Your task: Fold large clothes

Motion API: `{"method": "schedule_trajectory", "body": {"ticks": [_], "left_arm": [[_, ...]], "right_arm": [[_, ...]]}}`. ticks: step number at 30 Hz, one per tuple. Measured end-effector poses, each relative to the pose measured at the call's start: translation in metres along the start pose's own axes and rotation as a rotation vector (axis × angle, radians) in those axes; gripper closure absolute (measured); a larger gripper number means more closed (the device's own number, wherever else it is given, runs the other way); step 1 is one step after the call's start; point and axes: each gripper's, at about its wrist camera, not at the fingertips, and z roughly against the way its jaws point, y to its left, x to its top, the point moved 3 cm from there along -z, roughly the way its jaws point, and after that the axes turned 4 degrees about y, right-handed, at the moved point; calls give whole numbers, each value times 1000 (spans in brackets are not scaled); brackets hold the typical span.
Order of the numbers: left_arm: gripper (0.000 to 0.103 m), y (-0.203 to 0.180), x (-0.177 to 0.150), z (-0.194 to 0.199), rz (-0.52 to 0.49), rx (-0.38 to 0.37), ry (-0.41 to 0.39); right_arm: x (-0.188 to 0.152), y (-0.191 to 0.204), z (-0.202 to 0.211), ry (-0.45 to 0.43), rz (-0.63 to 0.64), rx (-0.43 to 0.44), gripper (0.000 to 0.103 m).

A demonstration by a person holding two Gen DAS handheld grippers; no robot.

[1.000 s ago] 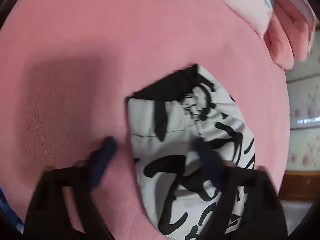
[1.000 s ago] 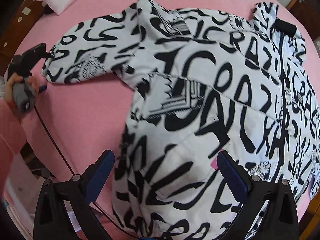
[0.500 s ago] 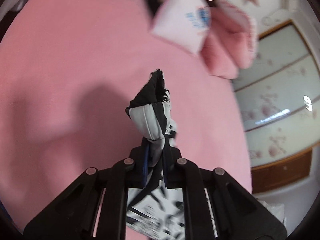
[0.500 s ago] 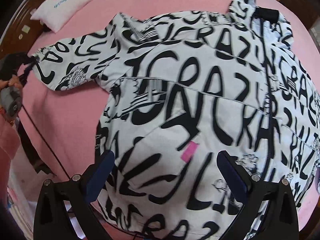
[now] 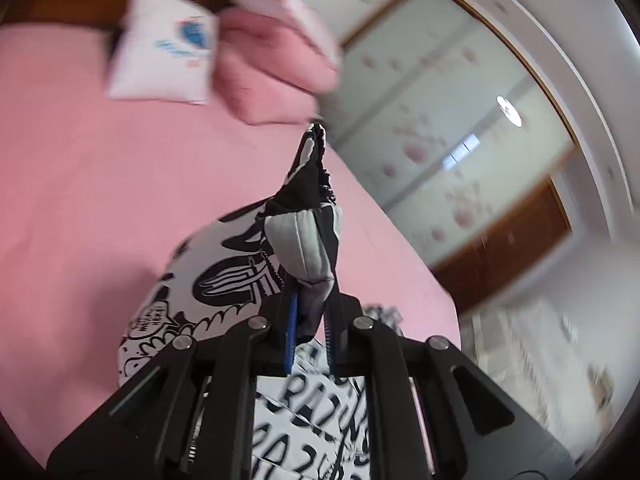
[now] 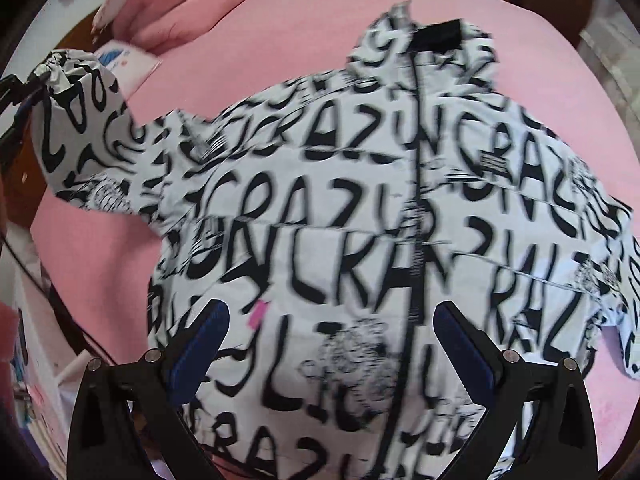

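Jacket (image 6: 360,220), white with black lettering, is lying front up, zipper closed, across the middle of the pink bed (image 6: 280,20), its collar toward the far edge and its hem nearest you. You are pinching the sleeve cuff (image 5: 308,248) in the left gripper (image 5: 310,320); the jaws are closing tight on the bunched cloth and are holding it clear of the bed, probably so the sleeve can be carried across the body for the first fold. Your right gripper (image 6: 328,340) is hovering above the lower front, jaws spread wide and gripping nothing. Pillows (image 5: 160,64) are occupying the far corner. No containers are visible.
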Motion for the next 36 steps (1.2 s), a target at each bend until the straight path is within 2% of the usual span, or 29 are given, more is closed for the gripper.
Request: {"method": "schedule_trajectory", "body": {"ticks": [3, 8, 14, 16, 18, 19, 21, 22, 23, 24, 25, 26, 27, 29, 32, 36], "left_arm": [[95, -60, -35, -23, -120, -31, 63], [95, -148, -115, -59, -294, -69, 203], [95, -215, -226, -105, -466, -16, 347], [95, -231, -264, -131, -556, 33, 415], [94, -234, -309, -138, -608, 49, 483], [94, -221, -324, -141, -622, 58, 513], [93, -216, -358, -164, -656, 97, 628], [91, -186, -360, -163, -660, 110, 668], [84, -183, -376, -171, -664, 132, 734], [78, -165, -379, -170, -660, 132, 760], [74, -162, -386, -169, -649, 121, 785], [62, -159, -385, -165, -642, 113, 789], [49, -158, -382, -160, -636, 107, 783], [37, -157, -374, -148, -626, 92, 749], [36, -152, -349, -130, -615, 111, 710], [36, -118, -323, -116, -562, 224, 727]], "right_arm": [[1, -32, 7, -13, -71, -1, 0], [-1, -73, 18, -42, -132, -16, 0], [-4, -114, 21, -53, -196, -40, 0], [-6, -127, 19, -56, -223, -46, 0], [-9, -141, 18, -63, -246, -53, 0], [-11, -147, 16, -65, -257, -58, 0], [-15, -159, 11, -63, -276, -72, 0], [-17, -164, 8, -60, -284, -77, 0], [-17, -168, 6, -57, -291, -82, 0], [-18, -173, 3, -52, -299, -84, 0], [-17, -178, 0, -46, -310, -81, 0], [-17, -181, -2, -43, -318, -77, 0], [-16, -185, -4, -39, -329, -69, 0], [-11, -187, -9, -35, -342, -43, 0], [-1, -185, -23, -11, -359, 37, 0], [15, -174, -53, 52, -397, 166, 0]]}}
